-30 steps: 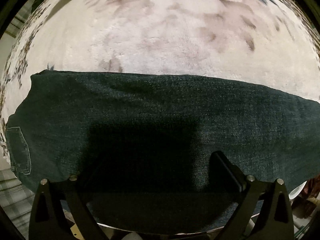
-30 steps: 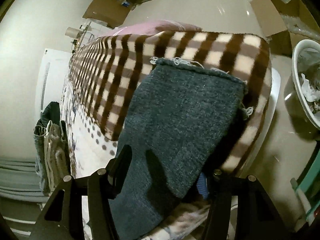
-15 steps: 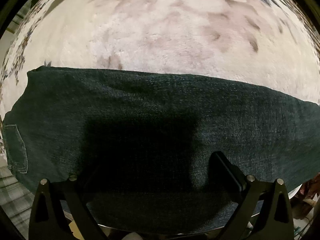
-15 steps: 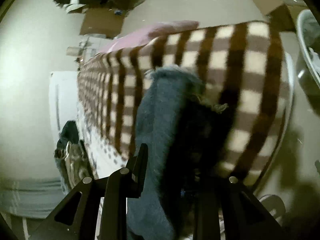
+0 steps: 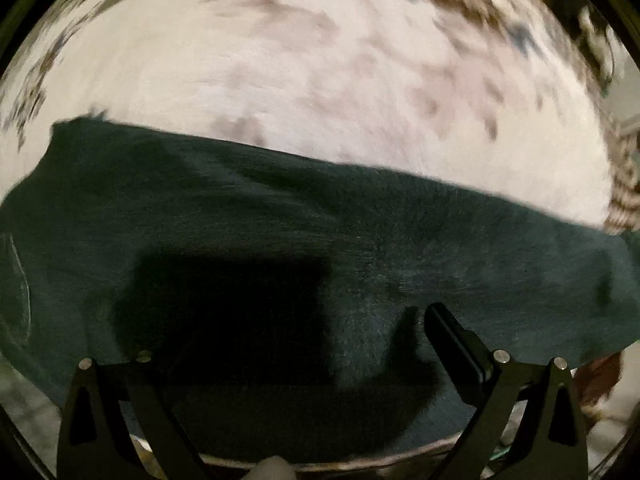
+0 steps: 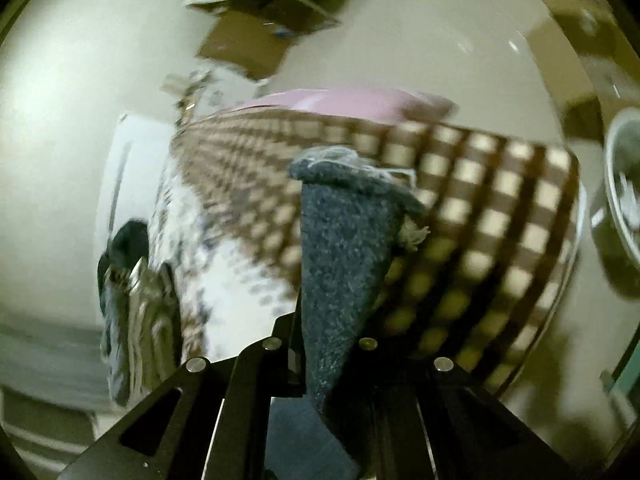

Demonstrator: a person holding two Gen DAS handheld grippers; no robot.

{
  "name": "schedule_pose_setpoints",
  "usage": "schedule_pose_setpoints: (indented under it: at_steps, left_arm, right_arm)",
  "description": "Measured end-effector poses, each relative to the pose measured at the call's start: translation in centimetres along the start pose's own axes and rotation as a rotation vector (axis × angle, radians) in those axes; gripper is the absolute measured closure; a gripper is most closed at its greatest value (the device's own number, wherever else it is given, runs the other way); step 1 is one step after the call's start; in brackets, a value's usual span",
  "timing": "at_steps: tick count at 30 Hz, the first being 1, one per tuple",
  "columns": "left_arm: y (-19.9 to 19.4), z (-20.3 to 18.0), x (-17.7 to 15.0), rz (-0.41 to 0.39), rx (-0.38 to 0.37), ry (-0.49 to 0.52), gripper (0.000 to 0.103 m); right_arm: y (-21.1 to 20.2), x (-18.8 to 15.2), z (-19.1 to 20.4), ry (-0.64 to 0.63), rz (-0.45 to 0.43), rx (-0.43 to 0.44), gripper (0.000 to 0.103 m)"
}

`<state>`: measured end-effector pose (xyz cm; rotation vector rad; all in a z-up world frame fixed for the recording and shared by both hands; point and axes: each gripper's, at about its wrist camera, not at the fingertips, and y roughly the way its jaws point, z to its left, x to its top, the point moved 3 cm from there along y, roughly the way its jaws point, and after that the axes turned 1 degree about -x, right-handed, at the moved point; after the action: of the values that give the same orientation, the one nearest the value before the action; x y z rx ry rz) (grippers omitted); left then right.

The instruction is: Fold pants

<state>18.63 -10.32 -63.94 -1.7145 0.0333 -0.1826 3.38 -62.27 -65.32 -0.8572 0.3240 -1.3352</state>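
Note:
Dark blue denim pants (image 5: 280, 240) lie across a pale fleece blanket (image 5: 320, 92) on the bed. My left gripper (image 5: 288, 332) is open, its jaws spread wide just above the pants; only the right finger (image 5: 452, 336) shows clearly, the left one is lost in shadow. My right gripper (image 6: 332, 320) is shut on the frayed leg end of the pants (image 6: 344, 232) and holds it lifted off the bed, the hem standing up between the jaws.
A brown and cream checked blanket (image 6: 480, 208) covers the bed's end, with a pink pillow (image 6: 340, 98) behind. Folded clothes (image 6: 132, 304) are stacked at the left. A white basin (image 6: 624, 184) and cardboard (image 6: 248, 48) lie on the floor.
My right gripper closed on the pants leg end and lifted it, bunching the cloth. The left gripper's view shifted slightly; the pants now slope down to the right.

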Motion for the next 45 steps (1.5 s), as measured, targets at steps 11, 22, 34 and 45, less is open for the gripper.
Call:
schedule_pose_setpoints:
  at_steps: [11,22,34,45]
  left_arm:
    - [-9.3,14.1,-4.2,-0.1,-0.106,-0.186,0.0]
    - [-10.6,26.2,-10.4,-0.102,-0.029,-0.367,0.0]
    - [-10.3,33.8,-14.9,-0.08,0.037,-0.55,0.0]
    - [-6.6,40.3,-14.2,-0.264,-0.235,-1.002,0.0]
  right_arm:
    - [-0.9,-13.3,19.9,-0.436,0.069,0.088,0.095]
    - [13.4,-40.0,21.9,-0.758,0.368,-0.075,0.095]
    - [15.4,-50.3,23.1,-0.85,0.605,-0.048,0.05]
    - [13.4,-40.8,18.1,-0.611,0.51,-0.236,0.047]
